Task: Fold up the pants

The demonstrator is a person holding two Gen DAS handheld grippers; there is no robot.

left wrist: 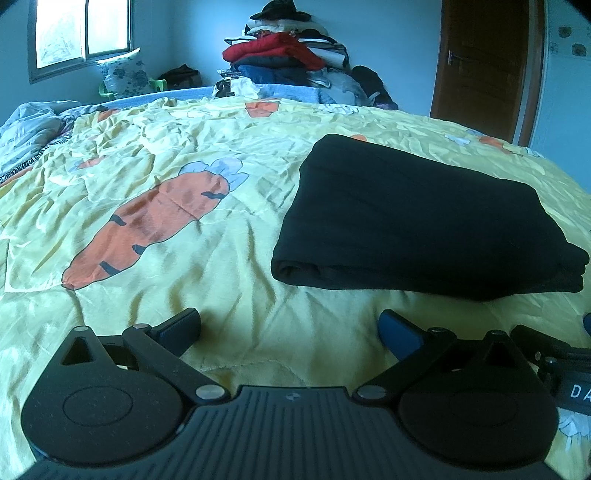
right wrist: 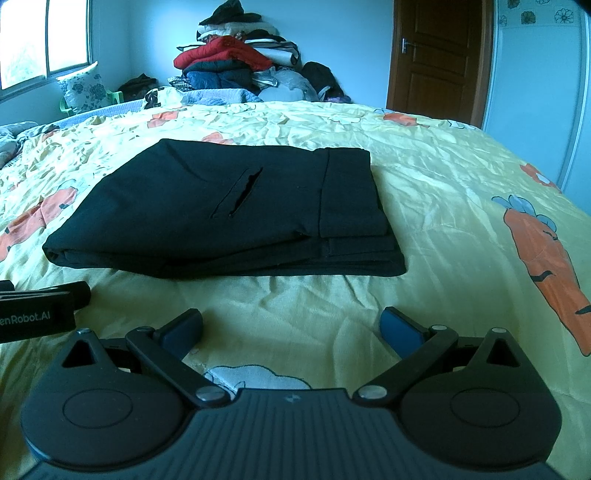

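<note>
Black pants (right wrist: 225, 210) are lying folded into a flat rectangular stack on the bed (right wrist: 443, 192), on a yellow bedspread with a carrot print (left wrist: 147, 221). In the right wrist view the stack is sitting ahead and slightly left, a slit pocket (right wrist: 240, 192) showing on the top layer, layered edges facing the camera. In the left wrist view the pants (left wrist: 417, 218) are lying ahead to the right, rolled fold edge at the near left corner.

Left hand-held gripper (left wrist: 290, 328) is hovering low over the bedspread, fingers spread wide, grasping nothing, clear of the pants. Right hand-held gripper (right wrist: 291, 326) is doing the same, released, blue pads (right wrist: 400, 328) apart, just short of the stack's near edge. Each gripper's body is poking into the other's view at the frame edge.

Behind the bed a clothes pile (right wrist: 232, 62) is stacked against the wall, a floral pillow (right wrist: 83, 86) is sitting under the window (left wrist: 83, 27), and a wooden door (right wrist: 439, 55) is standing shut on the right.
</note>
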